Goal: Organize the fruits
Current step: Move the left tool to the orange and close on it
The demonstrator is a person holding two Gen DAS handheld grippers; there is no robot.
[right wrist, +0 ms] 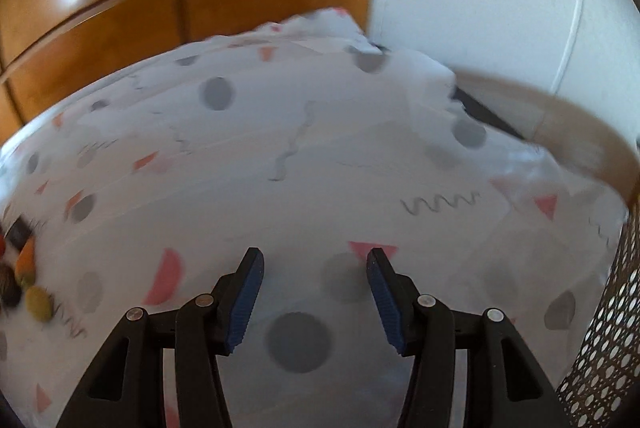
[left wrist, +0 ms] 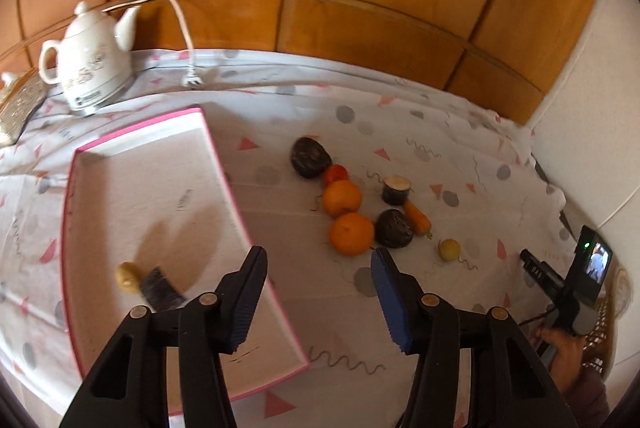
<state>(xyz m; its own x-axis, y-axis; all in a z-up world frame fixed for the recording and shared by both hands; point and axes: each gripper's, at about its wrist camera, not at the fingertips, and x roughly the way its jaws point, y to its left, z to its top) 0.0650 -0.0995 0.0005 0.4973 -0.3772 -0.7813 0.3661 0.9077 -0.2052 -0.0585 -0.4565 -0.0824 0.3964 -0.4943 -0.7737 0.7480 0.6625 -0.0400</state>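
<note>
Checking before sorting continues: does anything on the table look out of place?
Yes: a carrot lies among the fruit, beside a dark fruit and the oranges. It is a vegetable. The tablecloth is also rumpled at the far corner.

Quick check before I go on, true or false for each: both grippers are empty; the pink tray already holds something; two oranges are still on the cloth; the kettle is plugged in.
1. Both the left gripper and the right gripper are empty. True.
2. The pink tray is empty. False: a small yellow fruit and a dark piece lie in it.
3. Two oranges lie on the tablecloth. True.
4. The kettle is plugged in. False: its plug lies loose on the cloth.
</note>
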